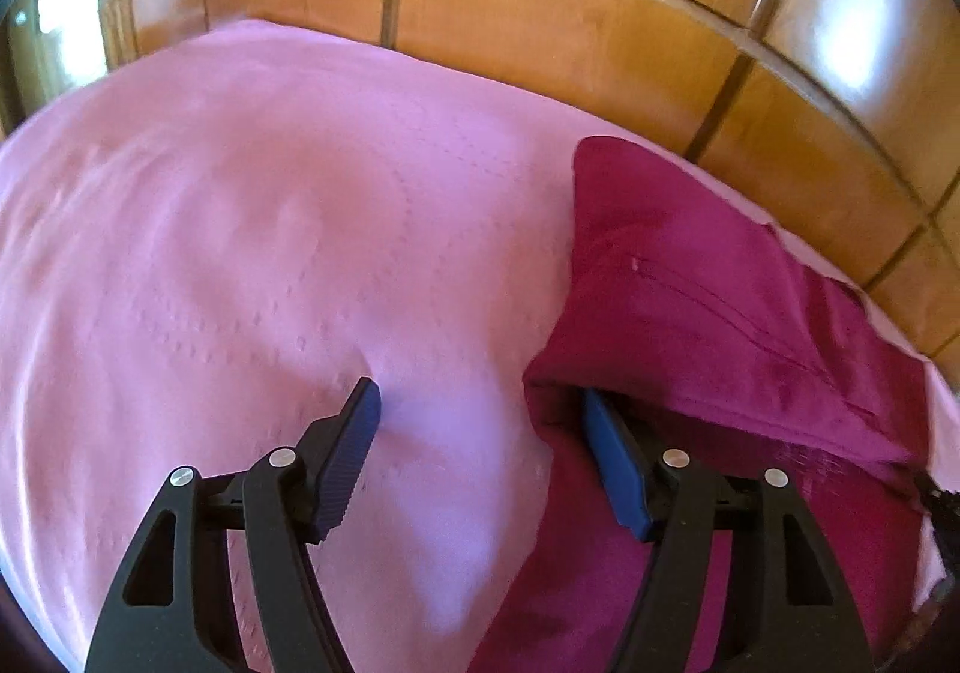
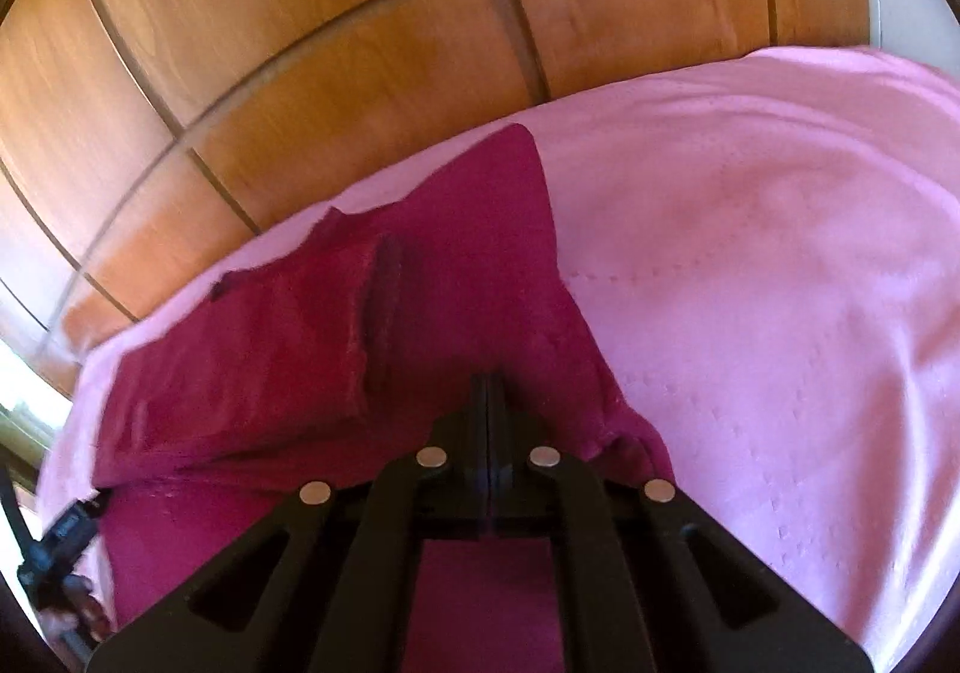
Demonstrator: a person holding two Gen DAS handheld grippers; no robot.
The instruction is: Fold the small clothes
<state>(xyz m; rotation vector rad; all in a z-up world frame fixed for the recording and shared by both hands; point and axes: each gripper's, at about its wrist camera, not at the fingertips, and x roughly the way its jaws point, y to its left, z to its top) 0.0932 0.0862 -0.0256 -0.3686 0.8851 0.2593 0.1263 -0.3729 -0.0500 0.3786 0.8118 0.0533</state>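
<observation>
Black linkage arms with silver rivets fill the bottom of the left wrist view, carrying the left gripper (image 1: 480,403), whose jaws stand wide apart with nothing pressed between the pads. Its left finger rests its ribbed tip on the pink bedspread (image 1: 240,223), denting the cloth slightly. Its right finger, faced with a blue pad (image 1: 612,463), reaches under the lifted edge of a magenta garment (image 1: 720,283). Whether that pad touches the fabric cannot be told. The garment lies on the right part of the bedspread, one pointed corner aimed towards the far edge, with an upper layer folded over a lower one. Beyond the bed stands a glossy wooden panelled wall (image 1: 540,12), its panels divided by dark grooves and catching bright reflections.

From the right wrist view, the same kind of black linkage occupies the foreground. The right gripper (image 2: 487,391) has its jaws pressed fully together, the fingers forming one narrow black line. Their tips sit against the magenta garment (image 2: 270,343); whether a fold of it is pinched there is not visible. The garment spreads leftward from the gripper across the pink bedspread (image 2: 780,253), a vertical crease running through it, its far corner pointing at the wooden panelled wall (image 2: 300,42). A black object shows blurred at the lower left edge.
</observation>
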